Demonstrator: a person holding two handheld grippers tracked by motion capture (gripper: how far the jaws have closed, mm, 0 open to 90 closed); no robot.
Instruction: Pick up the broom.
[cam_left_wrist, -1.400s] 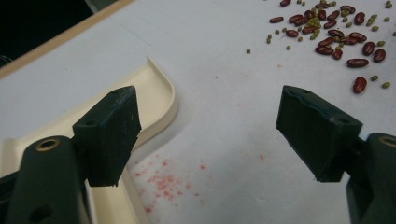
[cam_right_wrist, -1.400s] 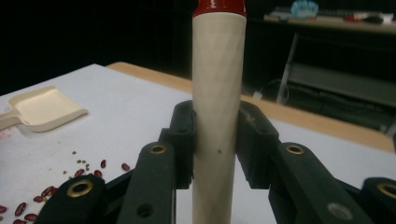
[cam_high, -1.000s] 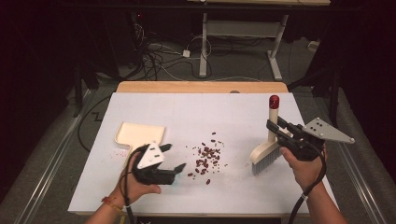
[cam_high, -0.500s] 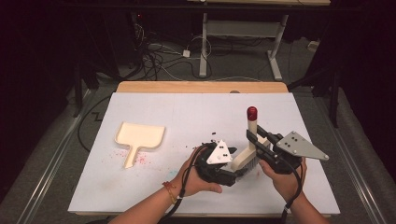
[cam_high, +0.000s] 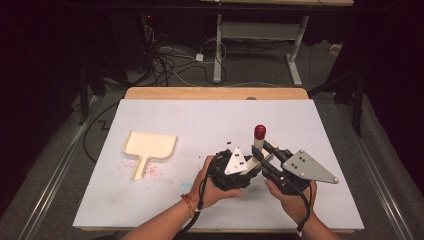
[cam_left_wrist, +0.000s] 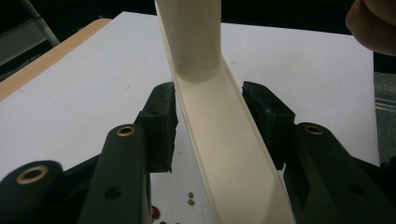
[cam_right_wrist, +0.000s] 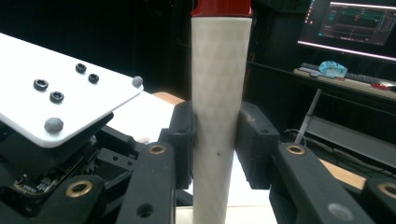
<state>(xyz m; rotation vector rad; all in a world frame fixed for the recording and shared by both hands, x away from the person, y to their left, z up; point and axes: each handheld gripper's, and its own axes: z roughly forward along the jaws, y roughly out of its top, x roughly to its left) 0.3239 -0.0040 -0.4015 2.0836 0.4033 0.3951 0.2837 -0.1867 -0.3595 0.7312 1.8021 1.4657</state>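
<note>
Cream plastic is what both of my tools are working on: the hand brush (cam_high: 256, 150) stands near the middle of the white desk (cam_high: 200, 120), toward my side, its handle upright and its red cap at the top. From the high view, my right tool (cam_high: 267, 152) comes in from the right and clamps the handle below the cap. In the right gripper view the pads (cam_right_wrist: 184, 140) press flat against both sides of the textured white handle (cam_right_wrist: 217, 116), so that tool is clenched on the brush. The grey three-cornered plate of my left tool sits at the left of that view, close by.

My left tool (cam_high: 250, 167) sits just beside the right one, low against the brush head. In the left gripper view the long cream back of the brush head (cam_left_wrist: 224, 154) runs up between the jaws; they have just been closing around it. The left pad (cam_left_wrist: 161, 126) stands right at its edge, while the right pad (cam_left_wrist: 266, 121) shows a narrow gap, so I cannot tell whether the squeeze is firm. A few dark red crumbs (cam_left_wrist: 191, 199) lie on the desk under the jaws.

The cream dustpan (cam_high: 149, 147) lies flat well off to the left, handle pointing toward me, with faint reddish specks (cam_high: 152, 171) beside that handle
</note>
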